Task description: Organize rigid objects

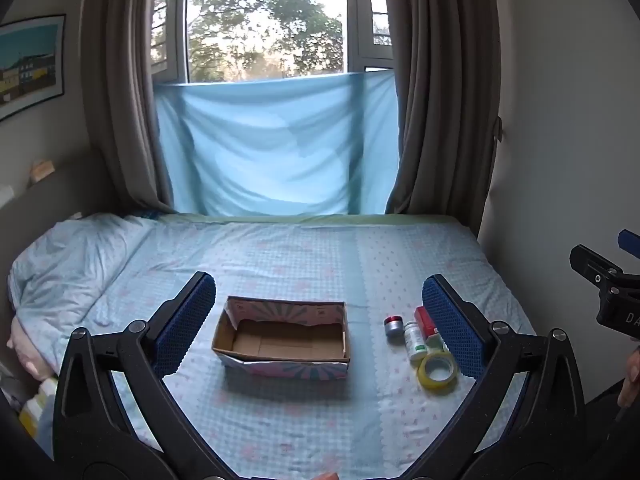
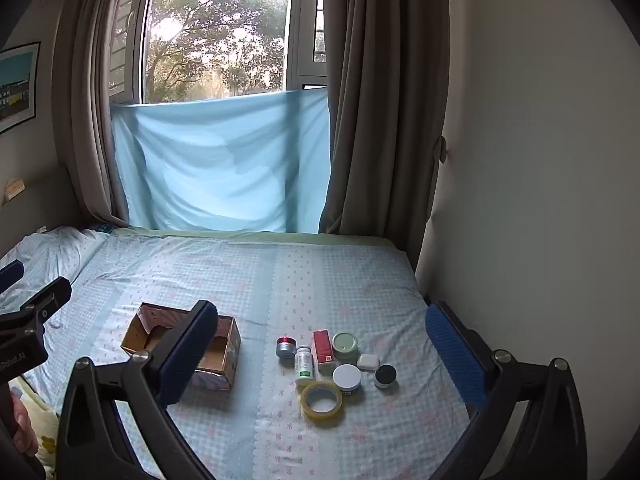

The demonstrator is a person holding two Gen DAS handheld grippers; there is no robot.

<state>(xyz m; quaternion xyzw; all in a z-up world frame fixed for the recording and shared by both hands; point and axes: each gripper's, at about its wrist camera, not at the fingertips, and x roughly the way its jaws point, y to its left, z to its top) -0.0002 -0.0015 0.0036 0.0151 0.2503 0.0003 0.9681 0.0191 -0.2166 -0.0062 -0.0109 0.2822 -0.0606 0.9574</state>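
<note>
Bedsheet (image 2: 280, 280) lies bare beyond my cardboard box (image 1: 280, 344); right of it I count eight items, one tape roll (image 2: 321, 402). Left gripper (image 1: 318, 320) and right gripper (image 2: 320, 354) both gape, empty.

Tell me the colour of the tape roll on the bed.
Yellow; the tape roll shows best in the right wrist view.

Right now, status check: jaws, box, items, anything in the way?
Left gripper and right gripper: jaws open, empty. Cardboard box empty, upright on the bed. Tape roll, jars, bottle clustered right of the box. Path clear.
</note>
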